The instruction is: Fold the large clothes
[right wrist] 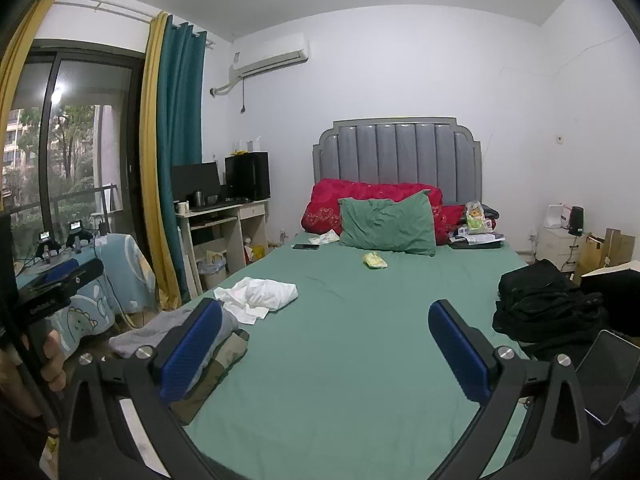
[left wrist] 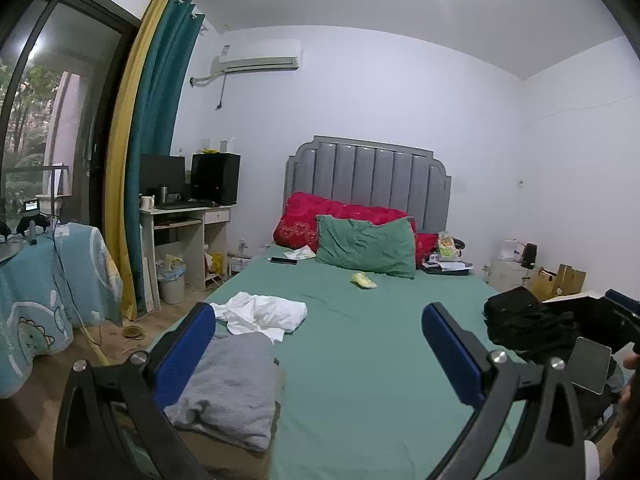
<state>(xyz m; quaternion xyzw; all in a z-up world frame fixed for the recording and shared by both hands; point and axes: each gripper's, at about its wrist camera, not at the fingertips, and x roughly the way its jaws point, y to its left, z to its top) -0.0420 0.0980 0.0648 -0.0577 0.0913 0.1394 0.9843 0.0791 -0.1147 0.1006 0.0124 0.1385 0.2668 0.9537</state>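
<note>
A bed with a green sheet (left wrist: pixel 360 360) (right wrist: pixel 352 340) fills both views. A crumpled white garment (left wrist: pixel 260 314) (right wrist: pixel 258 294) lies on its left side. A folded grey garment (left wrist: pixel 232 388) (right wrist: pixel 160 330) lies at the near left corner, on an olive one (right wrist: pixel 218 372). A heap of black clothes (left wrist: pixel 524 320) (right wrist: pixel 544 304) sits at the right edge. My left gripper (left wrist: pixel 320 352) is open and empty above the sheet's near part. My right gripper (right wrist: pixel 326 348) is open and empty, held level with it over the foot of the bed.
A green pillow (right wrist: pixel 388 224) and red quilt (right wrist: pixel 360 196) lie at the headboard, with a phone (right wrist: pixel 306 246) and yellow item (right wrist: pixel 374 261). A tablet (right wrist: pixel 608 376) lies at the near right. A desk (right wrist: pixel 224 224) and a cloth-covered table (left wrist: pixel 52 288) stand left.
</note>
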